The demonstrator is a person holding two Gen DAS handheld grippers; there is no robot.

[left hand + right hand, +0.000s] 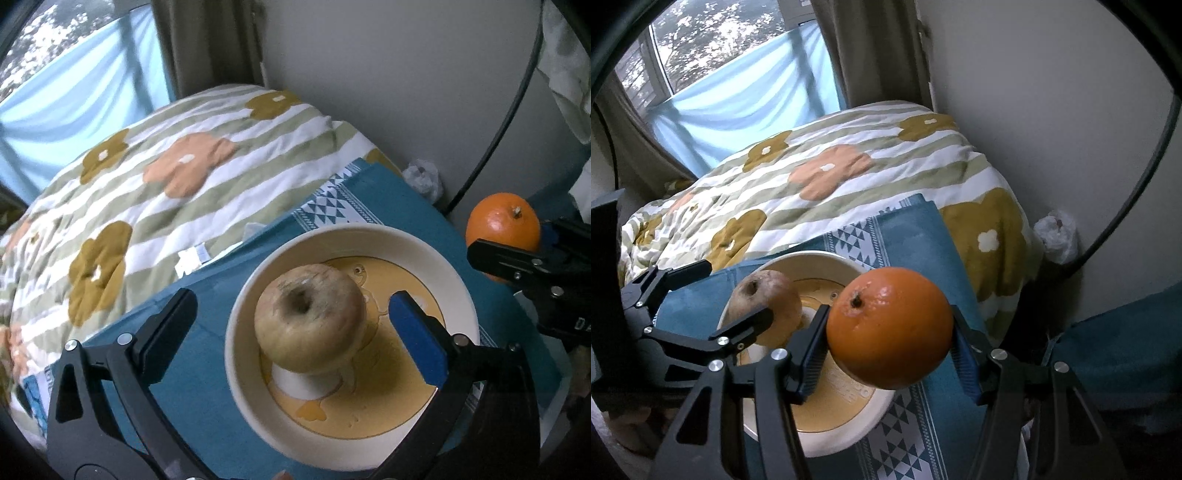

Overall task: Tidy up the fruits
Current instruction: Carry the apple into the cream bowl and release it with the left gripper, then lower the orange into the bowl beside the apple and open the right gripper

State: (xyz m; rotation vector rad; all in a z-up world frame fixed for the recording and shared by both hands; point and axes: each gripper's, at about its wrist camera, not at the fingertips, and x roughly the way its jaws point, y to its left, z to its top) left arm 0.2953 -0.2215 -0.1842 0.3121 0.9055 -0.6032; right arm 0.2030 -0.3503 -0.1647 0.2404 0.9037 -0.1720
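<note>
A pale yellow-brown apple [309, 318] rests on a white stand in a cream bowl [251, 295] with a yellow bottom. My left gripper [291, 325] is open, its fingers on either side of the apple and apart from it. My right gripper [890, 339] is shut on an orange [890, 326] and holds it above the bowl's [812, 258] right edge. The orange also shows in the left wrist view [502, 225] at the right, with the right gripper's fingers [517, 266] around it. The apple shows in the right wrist view [764, 299] too, between the left gripper's fingers [746, 328].
The bowl stands on a blue patterned cloth [207, 369]. Behind it lies a striped quilt with flowers [147, 184]. A grey wall [388, 74], a black cable [495, 140] and a crumpled white bag [423, 179] are at the back right.
</note>
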